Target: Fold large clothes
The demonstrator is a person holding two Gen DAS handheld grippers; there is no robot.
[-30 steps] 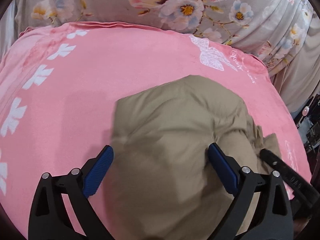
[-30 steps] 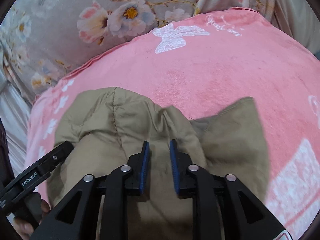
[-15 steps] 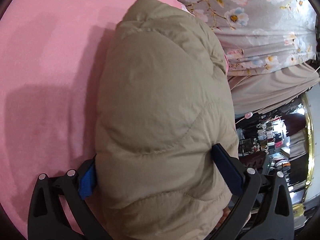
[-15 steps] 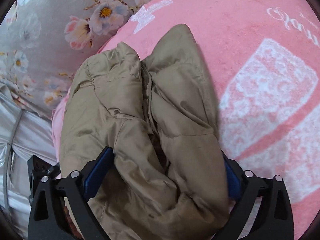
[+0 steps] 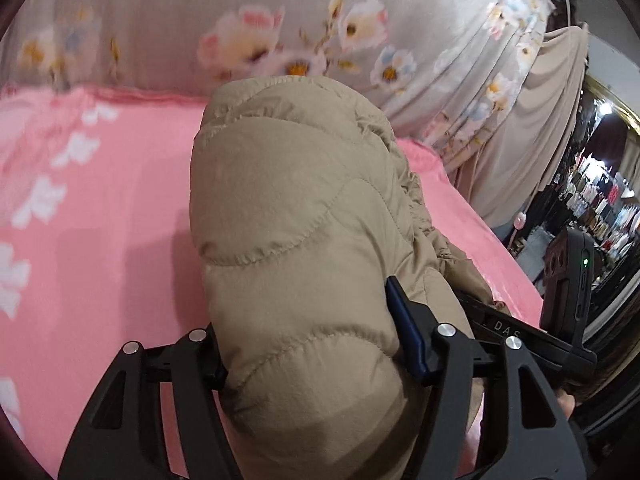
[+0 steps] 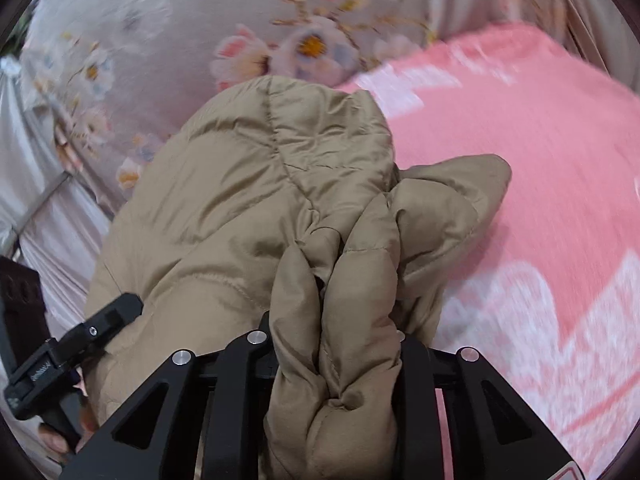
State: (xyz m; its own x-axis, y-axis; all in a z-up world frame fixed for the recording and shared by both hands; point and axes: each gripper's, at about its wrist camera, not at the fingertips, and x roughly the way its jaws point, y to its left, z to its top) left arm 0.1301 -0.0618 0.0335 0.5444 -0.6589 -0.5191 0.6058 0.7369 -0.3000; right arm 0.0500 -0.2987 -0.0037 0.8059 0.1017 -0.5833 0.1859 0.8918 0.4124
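A folded tan quilted puffer jacket (image 5: 296, 216) is held up off the pink blanket (image 5: 100, 208). My left gripper (image 5: 316, 344) is shut on a thick bundle of it, which bulges between the jaws. My right gripper (image 6: 340, 344) is shut on a bunched fold of the same jacket (image 6: 248, 184); its pads are hidden by the fabric. The two grippers sit side by side: the right one's body shows in the left wrist view (image 5: 520, 332), the left one's in the right wrist view (image 6: 72, 348).
The pink blanket (image 6: 540, 168) with white flower prints covers the bed. A grey floral cloth (image 5: 248, 24) hangs behind it, also in the right wrist view (image 6: 168, 40). A beige drape (image 5: 532, 132) and a dark cluttered room (image 5: 600, 200) lie to the right.
Both grippers have closed on the jacket bundle and lifted it off the blanket. One second ago the left gripper was open over the jacket lying on the bed.
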